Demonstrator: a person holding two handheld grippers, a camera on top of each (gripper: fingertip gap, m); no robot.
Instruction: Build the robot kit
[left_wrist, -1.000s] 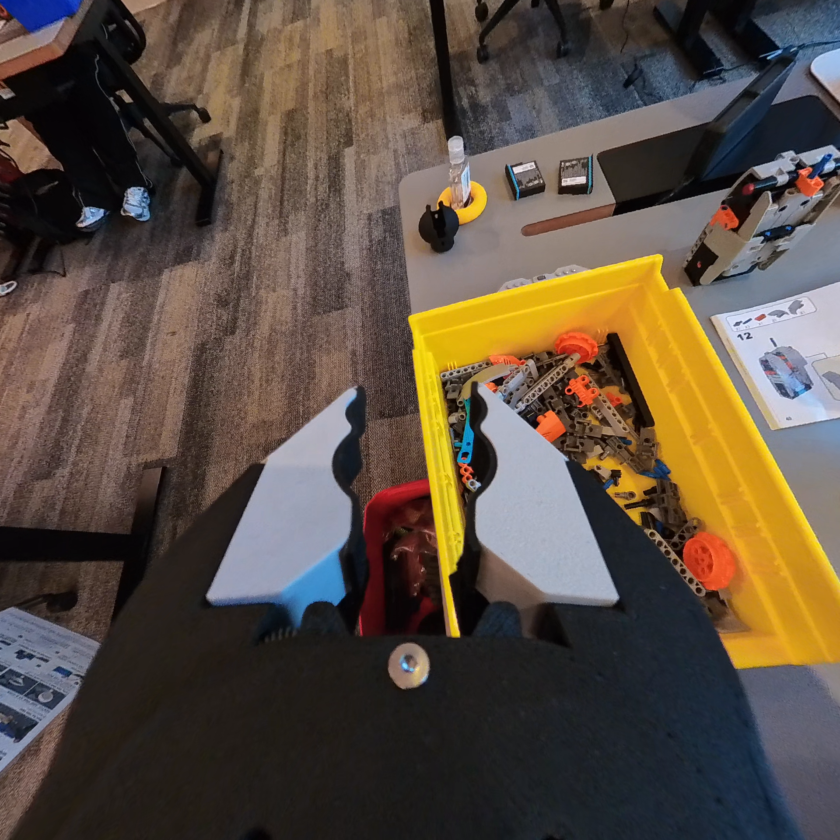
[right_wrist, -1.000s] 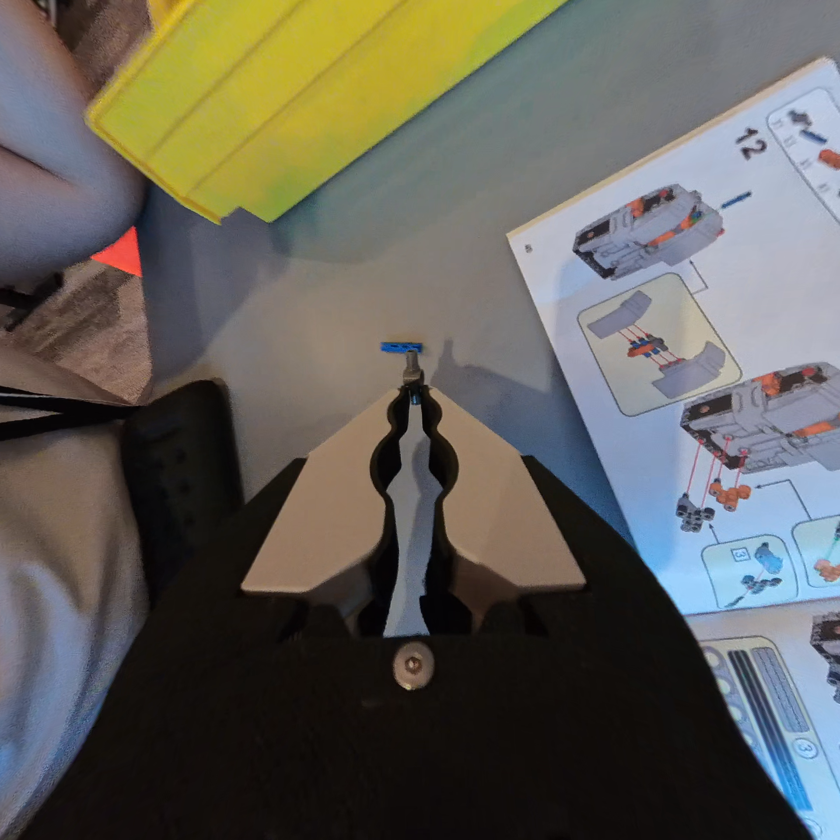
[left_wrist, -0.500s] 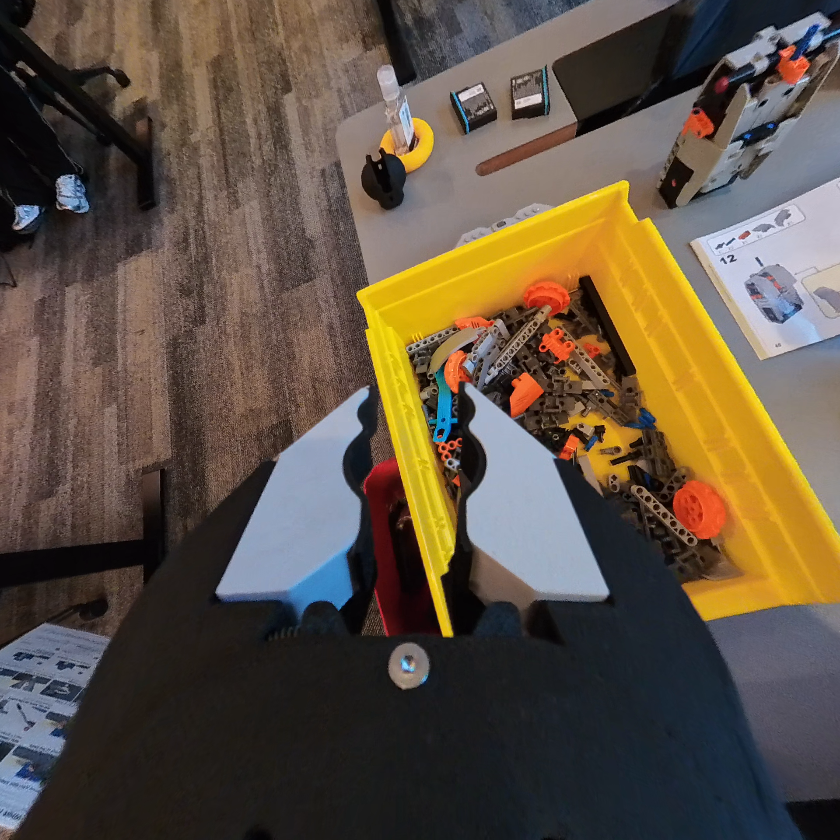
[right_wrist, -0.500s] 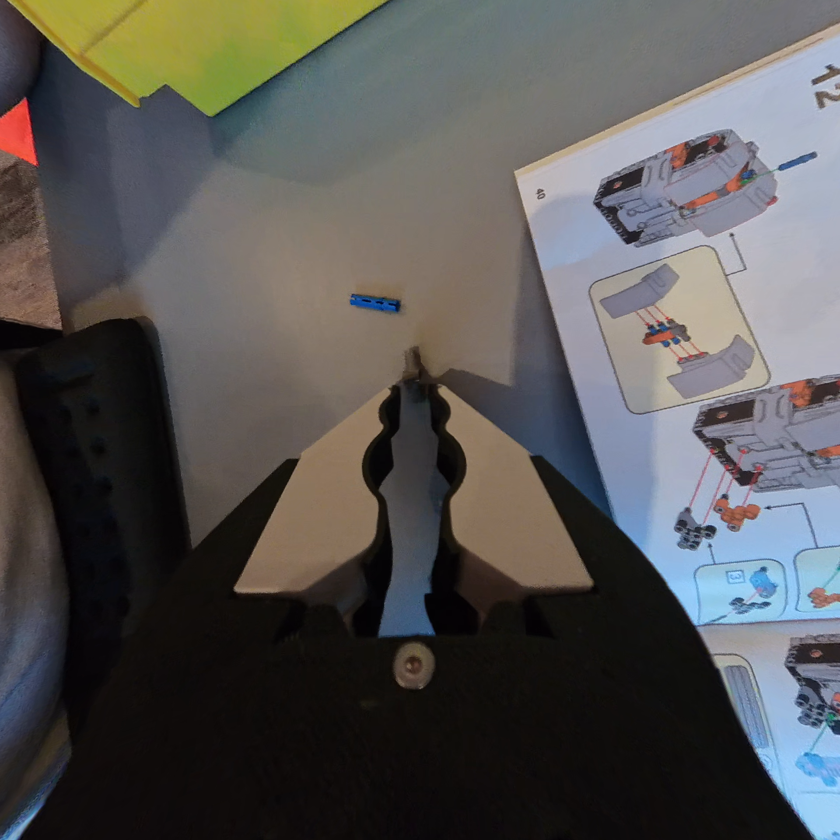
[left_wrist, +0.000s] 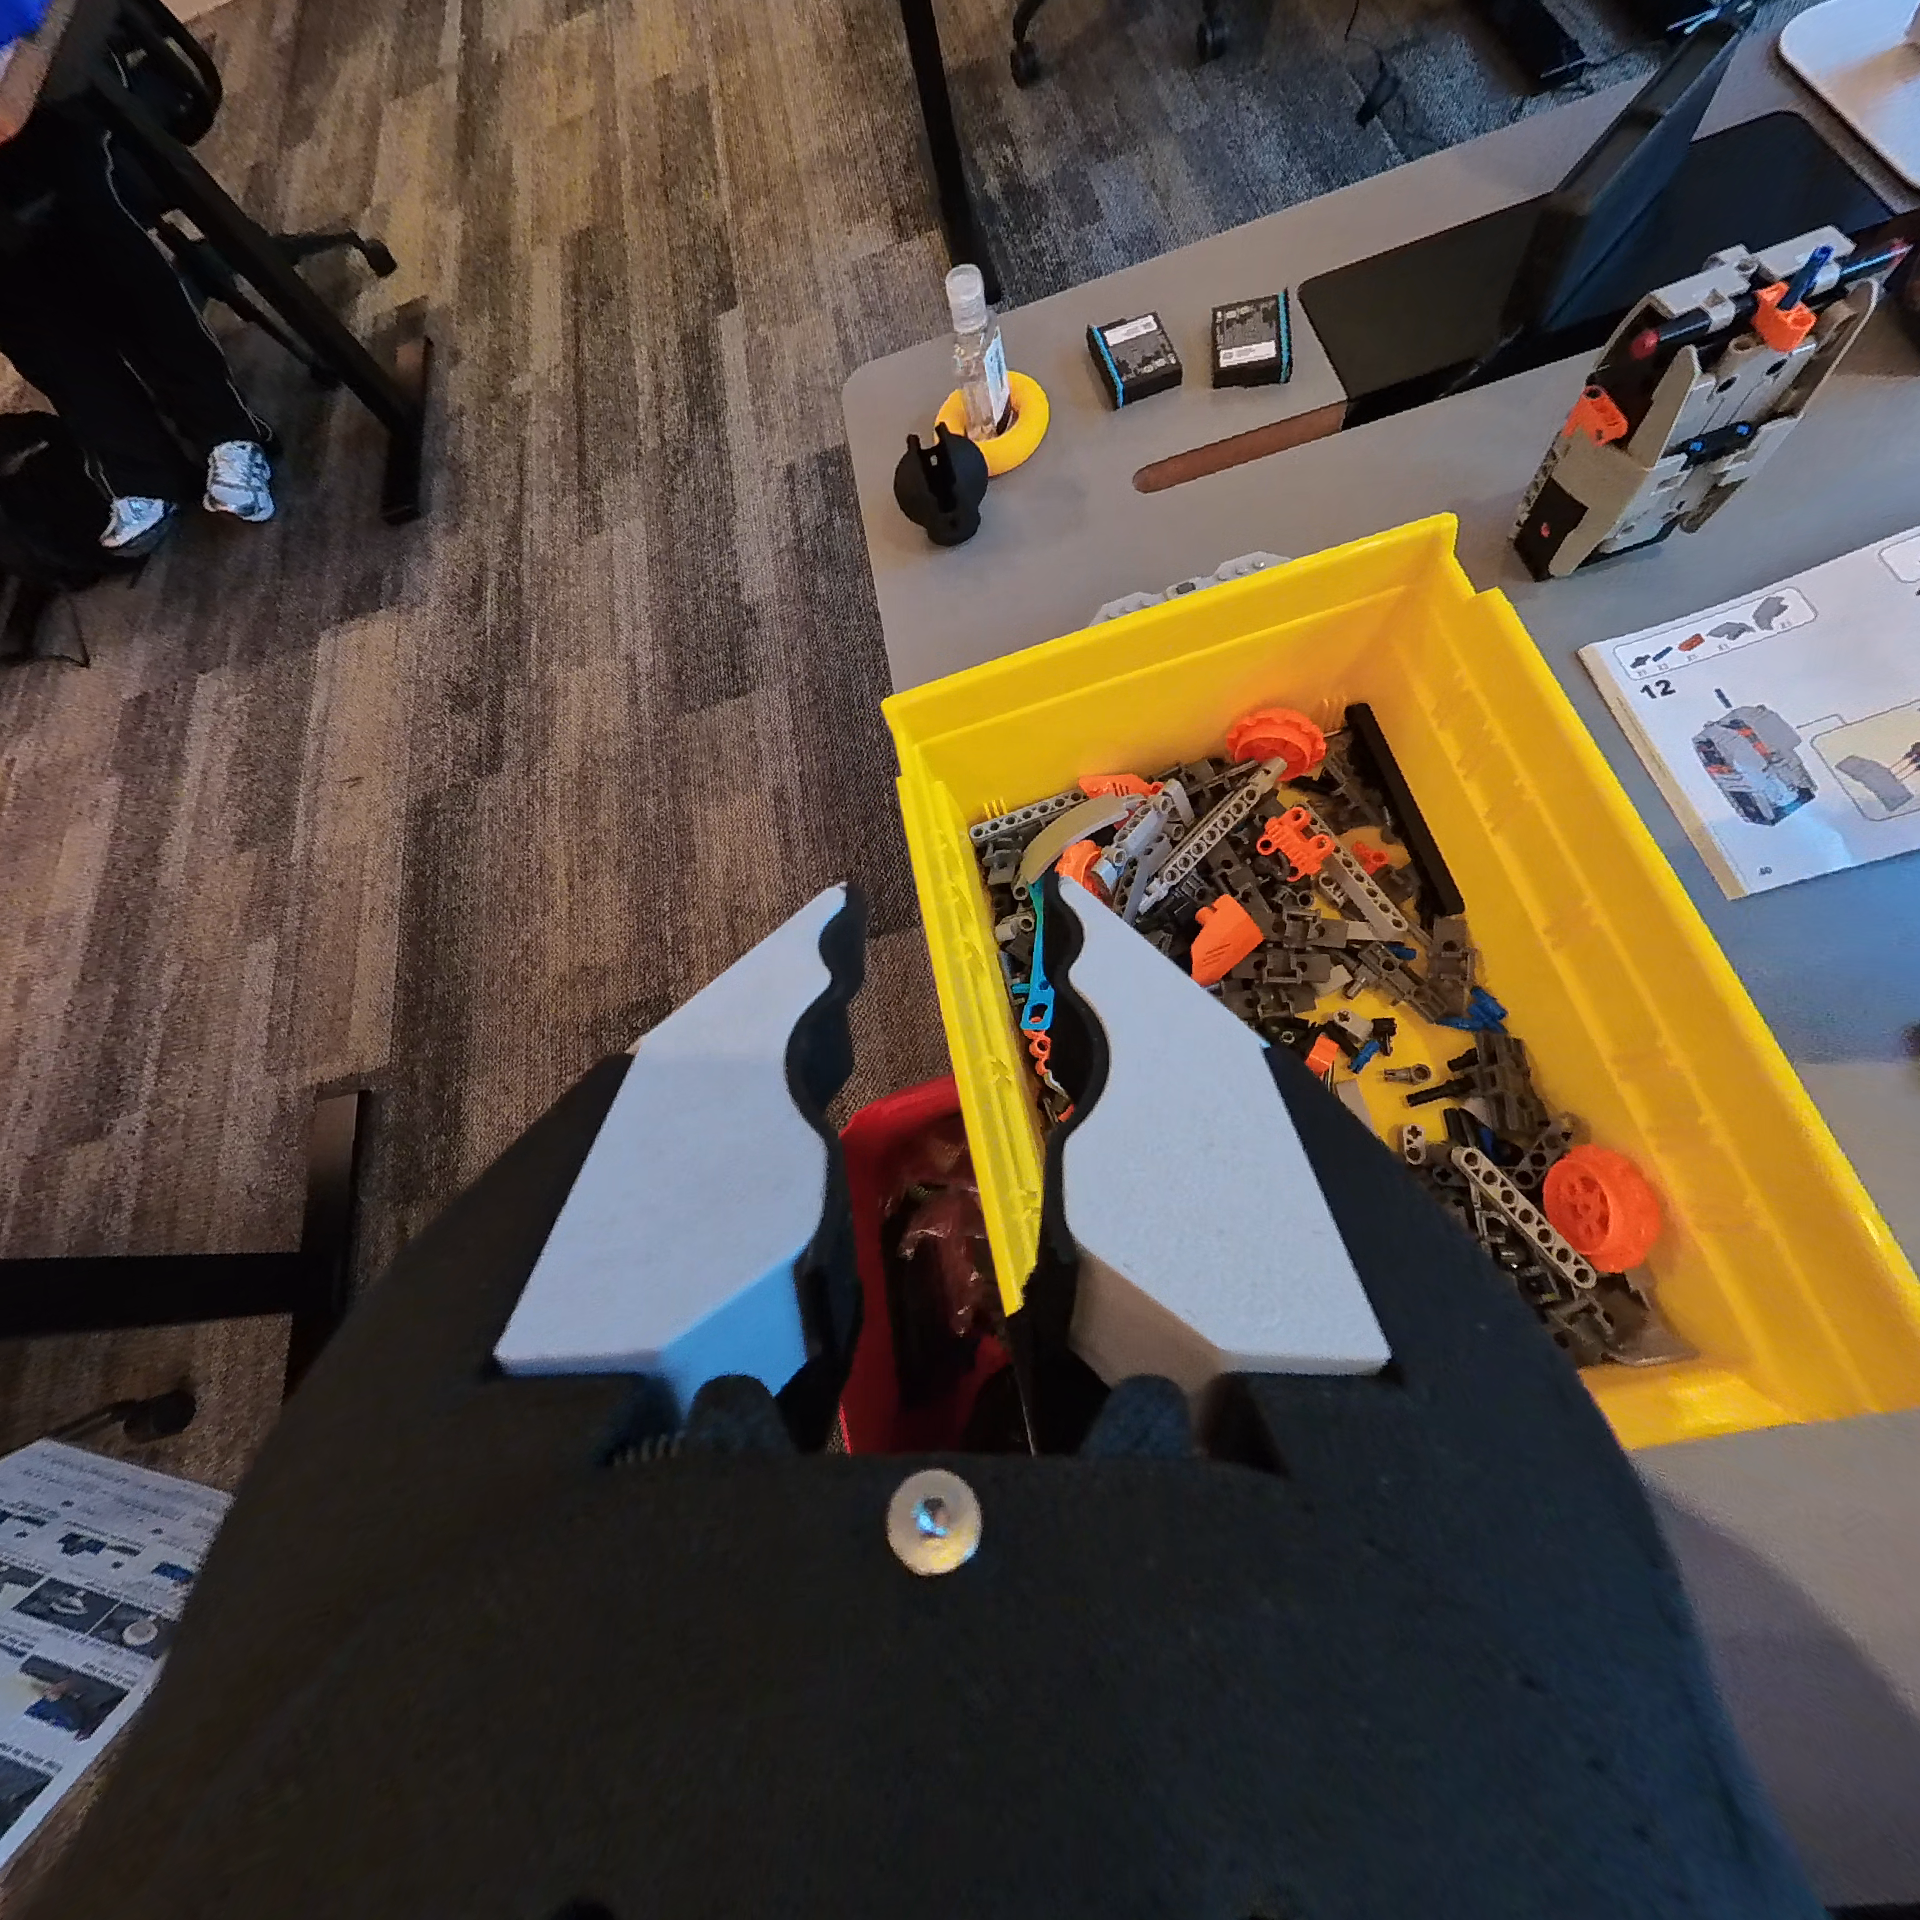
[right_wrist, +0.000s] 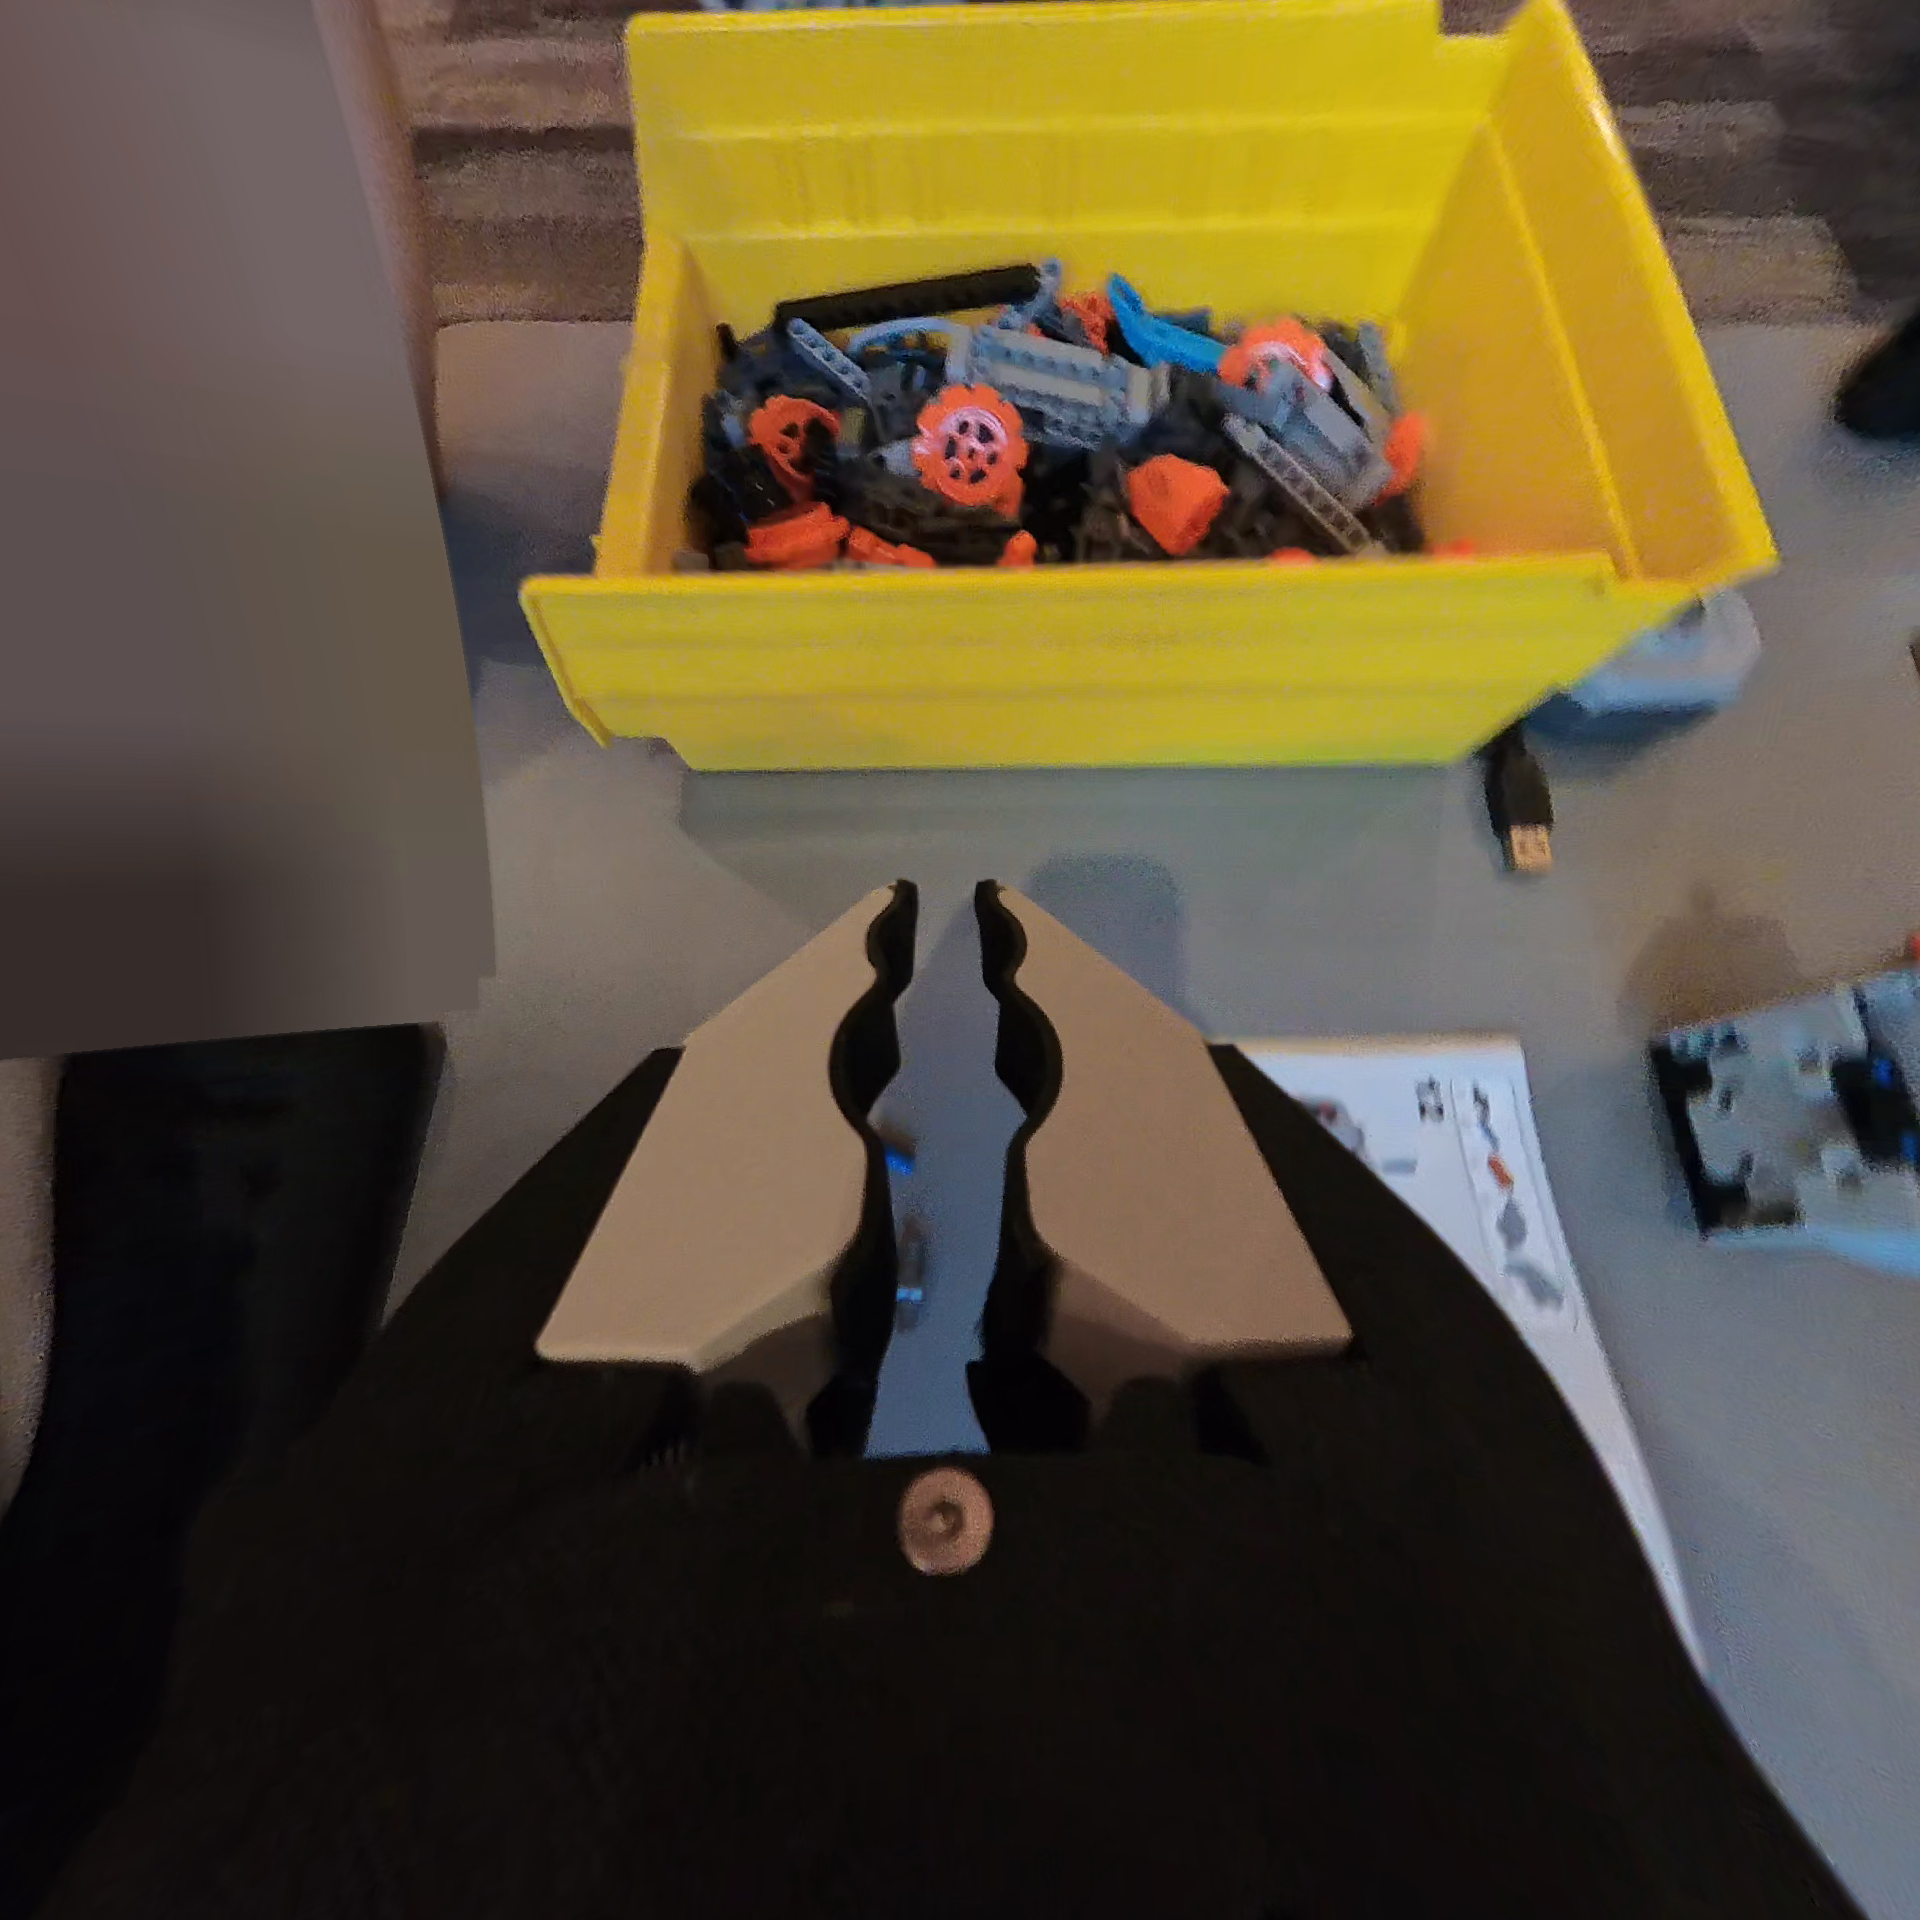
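Grey table beside striped carpet carries a yellow bin heaped with grey, black and orange building pieces, a booklet to its right and a half-built grey model farther off. Over the bin's near-left corner hangs the left gripper, jaws wide apart and empty, straddling the wall with a red bin below; a careless dip might snag that wall. Facing the bin's long side, the right gripper is slightly parted, holding nothing, with small blue and grey bits on the table beneath, easily knocked away.
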